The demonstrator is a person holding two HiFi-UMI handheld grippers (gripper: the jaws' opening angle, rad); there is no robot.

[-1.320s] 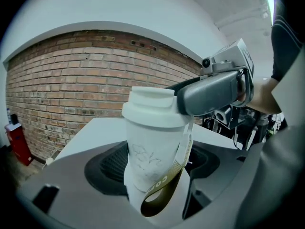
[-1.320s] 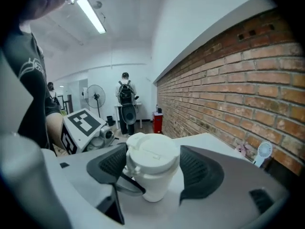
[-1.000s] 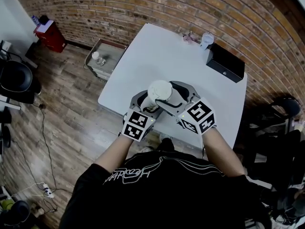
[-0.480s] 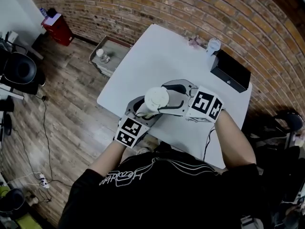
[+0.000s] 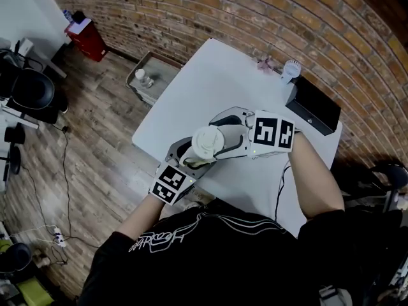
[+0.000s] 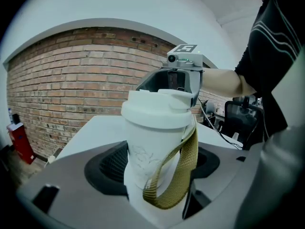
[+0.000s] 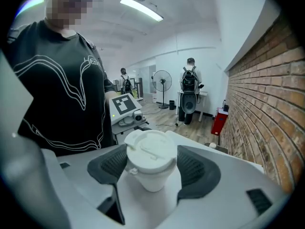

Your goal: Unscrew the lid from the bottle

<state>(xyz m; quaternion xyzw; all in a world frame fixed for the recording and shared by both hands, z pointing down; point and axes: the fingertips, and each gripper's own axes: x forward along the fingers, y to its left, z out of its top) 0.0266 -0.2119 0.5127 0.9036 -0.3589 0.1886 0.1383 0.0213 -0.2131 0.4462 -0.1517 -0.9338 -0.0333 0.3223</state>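
Left gripper clamped on bottle body, lifted above table; right gripper closed around lid; smooth rigid plastic, probably light and slippery; grip lid rim squarely.

Black shirt with white linework; grey left tool and right tool bear black-and-white marker cubes.

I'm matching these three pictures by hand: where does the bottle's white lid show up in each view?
Head view: lid just left of centre, seen from above.
Left gripper view: lid at centre, side-on, topping the bottle.
Right gripper view: lid at lower centre, tilted towards the camera.
Shared landmark: the brick wall.
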